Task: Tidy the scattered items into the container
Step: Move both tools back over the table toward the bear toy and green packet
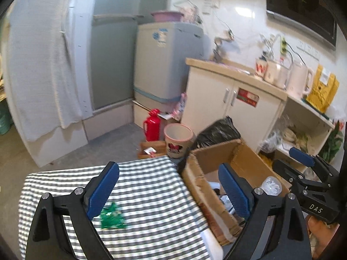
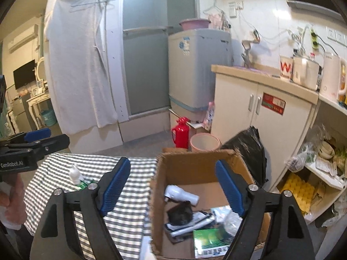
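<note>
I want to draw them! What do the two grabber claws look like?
Both the left gripper and right gripper are black angular frames with silver bolts and ridged blue pads. White lettering marks their sides.

One cardboard box; one green packet; one white bottle.

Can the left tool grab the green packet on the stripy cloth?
Probably yes. The left tool is open and empty, and the green packet lies in the open on the stripy cloth, with nothing covering it.
</note>
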{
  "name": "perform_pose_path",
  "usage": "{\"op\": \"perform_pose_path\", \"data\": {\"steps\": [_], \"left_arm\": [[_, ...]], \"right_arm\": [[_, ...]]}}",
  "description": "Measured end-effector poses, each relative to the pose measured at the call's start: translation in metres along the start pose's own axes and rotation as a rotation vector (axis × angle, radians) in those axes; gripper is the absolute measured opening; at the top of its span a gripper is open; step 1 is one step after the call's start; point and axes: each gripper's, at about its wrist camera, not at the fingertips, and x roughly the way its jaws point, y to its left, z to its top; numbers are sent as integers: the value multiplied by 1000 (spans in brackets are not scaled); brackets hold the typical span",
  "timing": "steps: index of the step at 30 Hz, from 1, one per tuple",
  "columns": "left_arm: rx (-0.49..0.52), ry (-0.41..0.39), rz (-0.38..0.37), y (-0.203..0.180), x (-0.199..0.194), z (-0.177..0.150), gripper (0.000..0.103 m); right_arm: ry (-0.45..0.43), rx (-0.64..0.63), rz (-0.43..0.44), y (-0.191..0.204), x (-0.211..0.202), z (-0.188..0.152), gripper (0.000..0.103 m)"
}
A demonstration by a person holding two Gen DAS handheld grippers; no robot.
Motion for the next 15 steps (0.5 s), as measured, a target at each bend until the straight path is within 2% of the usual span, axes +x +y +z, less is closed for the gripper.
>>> {"op": "perform_pose_path", "data": {"steps": [4, 7, 15], "left_arm": [[-35, -49, 33, 27, -28, -1, 103], [-57, -77, 73, 48, -48, -3, 103], [-135, -100, 194, 103, -86, -13, 103]], "right_arm": [[-46, -25, 24, 24, -12, 7, 96], [-74, -44, 58, 43, -18, 11, 102], [-87, -106, 143, 100, -19, 19, 103]]}}
